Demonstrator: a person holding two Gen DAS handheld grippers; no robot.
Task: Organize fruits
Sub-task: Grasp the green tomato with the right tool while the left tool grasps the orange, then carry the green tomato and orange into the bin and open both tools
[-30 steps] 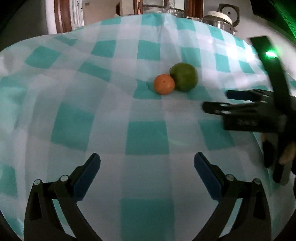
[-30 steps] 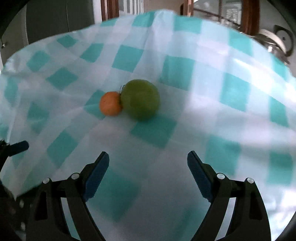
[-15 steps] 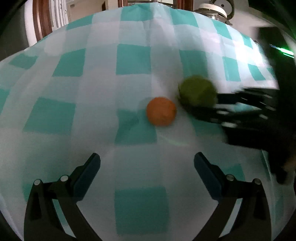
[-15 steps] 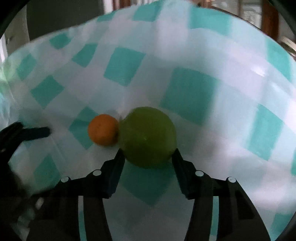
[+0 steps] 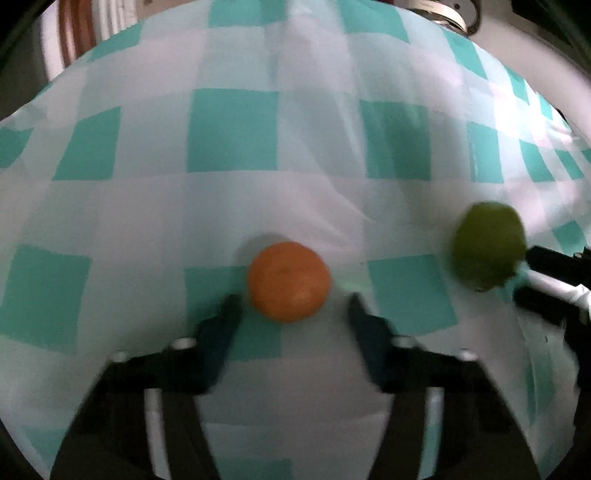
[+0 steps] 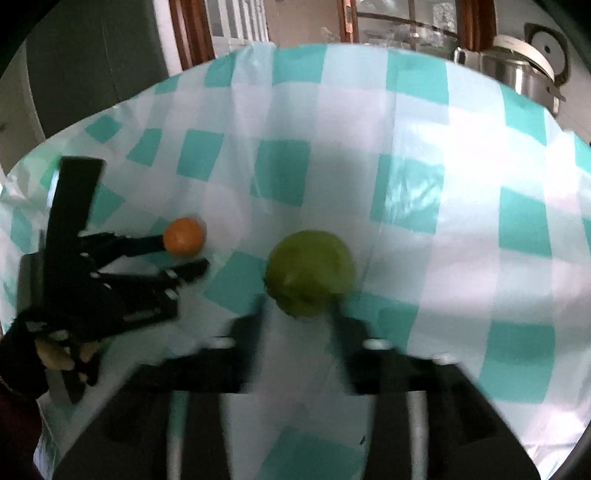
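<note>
A small orange fruit (image 5: pixel 289 281) lies on the teal-and-white checked tablecloth (image 5: pixel 232 133). My left gripper (image 5: pixel 293 310) has its jaws narrowed around the orange, with a small gap on each side. A larger green fruit (image 6: pixel 310 272) sits between the fingertips of my right gripper (image 6: pixel 298 308), which is shut on it. In the left wrist view the green fruit (image 5: pixel 488 246) is held at the right by the right gripper's fingers (image 5: pixel 546 260). In the right wrist view the left gripper (image 6: pixel 184 254) straddles the orange (image 6: pixel 184 236). Both views are blurred.
The tablecloth (image 6: pixel 406 155) is wrinkled, with a raised fold running up its middle. A metal rice cooker (image 6: pixel 517 62) stands beyond the table's far right edge. Wooden-framed windows (image 6: pixel 229 22) lie behind the table.
The two fruits, touching before, are now apart. My right gripper closed on the green fruit and carried it right. My left gripper moved in and narrowed its jaws around the orange.
</note>
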